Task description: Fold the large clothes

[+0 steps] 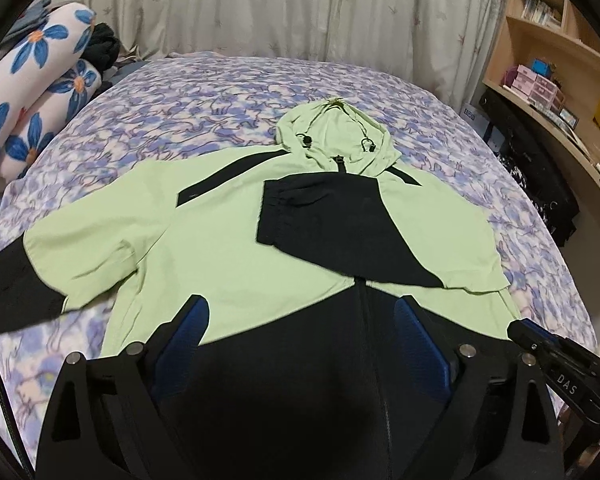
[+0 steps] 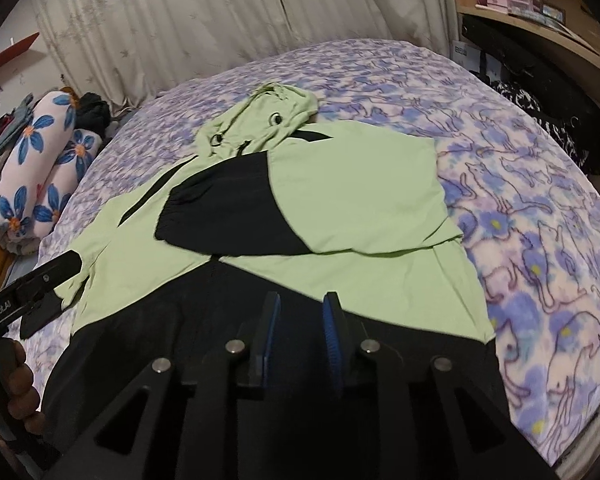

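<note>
A green and black hooded jacket [image 1: 236, 240] lies face up on the bed [image 1: 180, 96], spread over a purple and white cat-print blanket, hood toward the curtains. One sleeve [image 1: 332, 224] is folded across the chest, its black cuff resting near the zipper; the other sleeve [image 1: 16, 280] stretches out flat toward the bed's edge, and only the left wrist view shows its black end fully. The left tongs [image 1: 300, 320] hang over the jacket's black lower part with their blue-padded fingers spread wide, nothing between them. The right tongs [image 2: 300, 320] hover over the hem area with a narrow gap between the pads, holding nothing; whether they touch the cloth I cannot tell. The right wrist view catches the left tongs from the side at the outstretched sleeve's edge, with the person's hand [image 2: 22, 392] gripping the handle below. The left wrist view takes in a wooden shelf [image 1: 540, 20] with boxes. A rolled flower-print quilt [image 1: 40, 92] lies at the far side of the bed.
</note>
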`<action>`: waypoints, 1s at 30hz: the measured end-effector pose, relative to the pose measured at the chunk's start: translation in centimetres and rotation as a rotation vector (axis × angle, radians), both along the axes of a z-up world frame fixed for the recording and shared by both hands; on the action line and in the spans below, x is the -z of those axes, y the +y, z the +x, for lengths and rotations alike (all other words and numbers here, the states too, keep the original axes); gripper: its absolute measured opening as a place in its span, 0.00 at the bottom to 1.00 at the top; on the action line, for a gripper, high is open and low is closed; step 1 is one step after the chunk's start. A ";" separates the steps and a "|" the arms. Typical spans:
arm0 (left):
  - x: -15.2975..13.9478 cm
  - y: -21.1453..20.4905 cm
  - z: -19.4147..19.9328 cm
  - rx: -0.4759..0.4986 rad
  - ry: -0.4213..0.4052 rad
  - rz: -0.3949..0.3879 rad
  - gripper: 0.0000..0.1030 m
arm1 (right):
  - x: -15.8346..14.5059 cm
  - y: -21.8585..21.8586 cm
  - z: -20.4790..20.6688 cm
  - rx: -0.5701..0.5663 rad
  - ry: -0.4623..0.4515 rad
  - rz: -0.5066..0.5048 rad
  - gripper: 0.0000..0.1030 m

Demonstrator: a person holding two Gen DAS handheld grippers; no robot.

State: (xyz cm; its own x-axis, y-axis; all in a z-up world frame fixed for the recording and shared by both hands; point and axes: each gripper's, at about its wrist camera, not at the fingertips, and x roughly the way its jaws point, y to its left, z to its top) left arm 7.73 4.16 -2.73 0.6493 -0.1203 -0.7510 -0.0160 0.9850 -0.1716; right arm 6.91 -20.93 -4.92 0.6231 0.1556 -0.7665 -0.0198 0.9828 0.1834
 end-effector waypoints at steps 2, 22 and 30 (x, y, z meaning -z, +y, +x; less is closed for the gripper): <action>0.0 0.7 -1.1 -0.012 -0.007 -0.006 0.90 | 0.0 0.6 -0.7 -0.012 -0.003 0.006 0.21; 5.1 16.4 -8.8 -0.317 0.105 -0.127 0.90 | 1.0 12.1 -2.7 -0.226 -0.001 -0.041 0.22; 9.4 24.8 -10.7 -0.485 0.140 -0.266 0.90 | 1.8 17.9 -1.9 -0.316 0.010 -0.062 0.22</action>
State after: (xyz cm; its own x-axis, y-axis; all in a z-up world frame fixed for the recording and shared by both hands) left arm -3.01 29.00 -12.18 0.5735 -0.0297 -0.8187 -0.4964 0.7824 -0.3761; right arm 4.99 -3.01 -6.71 0.5437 0.2934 -0.7863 -0.3246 0.9375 0.1253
